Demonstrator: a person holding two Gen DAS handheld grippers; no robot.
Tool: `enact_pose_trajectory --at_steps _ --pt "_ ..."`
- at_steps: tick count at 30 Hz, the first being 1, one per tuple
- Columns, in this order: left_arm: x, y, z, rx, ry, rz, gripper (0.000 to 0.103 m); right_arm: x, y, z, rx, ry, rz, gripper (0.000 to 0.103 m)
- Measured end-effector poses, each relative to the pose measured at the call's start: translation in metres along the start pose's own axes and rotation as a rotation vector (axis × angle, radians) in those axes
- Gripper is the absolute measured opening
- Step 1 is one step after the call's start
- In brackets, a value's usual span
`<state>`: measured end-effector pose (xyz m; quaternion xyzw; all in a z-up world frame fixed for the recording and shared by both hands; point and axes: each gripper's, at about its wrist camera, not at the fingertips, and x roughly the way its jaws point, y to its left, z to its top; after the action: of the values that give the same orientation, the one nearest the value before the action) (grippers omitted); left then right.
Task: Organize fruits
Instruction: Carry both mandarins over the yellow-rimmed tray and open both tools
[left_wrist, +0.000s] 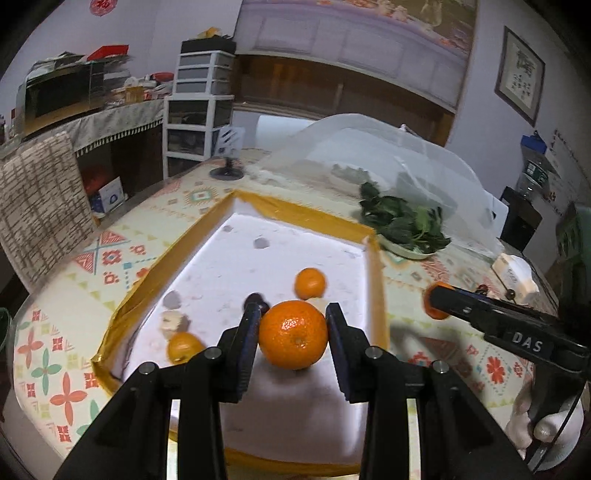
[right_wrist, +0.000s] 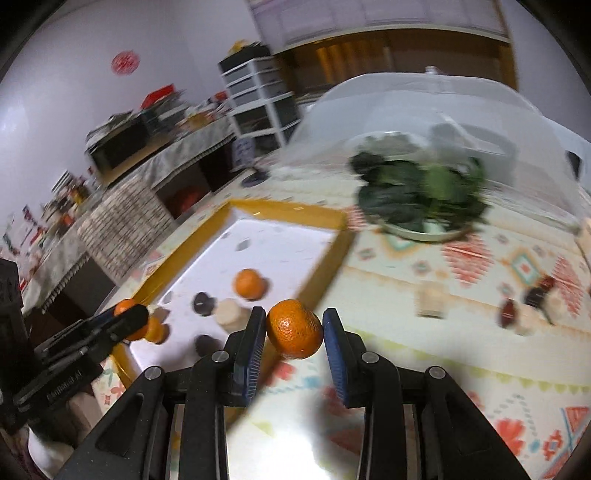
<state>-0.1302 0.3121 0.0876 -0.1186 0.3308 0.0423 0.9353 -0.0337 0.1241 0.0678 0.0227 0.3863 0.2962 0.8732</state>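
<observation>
Black fingers (left_wrist: 255, 325) of the left gripper (left_wrist: 293, 334) clamp a mandarin (left_wrist: 293, 334) above the yellow-rimmed tray (left_wrist: 376, 266), where two mandarins (left_wrist: 310, 283) lie. Over the counter (right_wrist: 443, 350) by the tray's right edge, the right gripper (right_wrist: 294, 328) clamps another orange (right_wrist: 294, 328). Judged mid-delivery; next, each must lower and release inside.

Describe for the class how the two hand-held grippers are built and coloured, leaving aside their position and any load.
Both the left gripper and the right gripper have black angular frames with silver screw heads and blue ribbed pads lining the jaws. White "DAS" lettering marks the right one's side. A white-gloved hand grips it.
</observation>
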Motion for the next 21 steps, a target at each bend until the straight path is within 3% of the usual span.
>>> enact_pose_trajectory --at_steps 8,21 --pt "0.018 0.033 -0.007 -0.048 0.042 0.020 0.036 0.053 0.041 0.004 -0.093 0.074 -0.031 0.034" --pt "0.031 0.038 -0.010 -0.064 0.061 0.029 0.036 0.093 0.035 0.010 -0.104 0.106 -0.115 0.035"
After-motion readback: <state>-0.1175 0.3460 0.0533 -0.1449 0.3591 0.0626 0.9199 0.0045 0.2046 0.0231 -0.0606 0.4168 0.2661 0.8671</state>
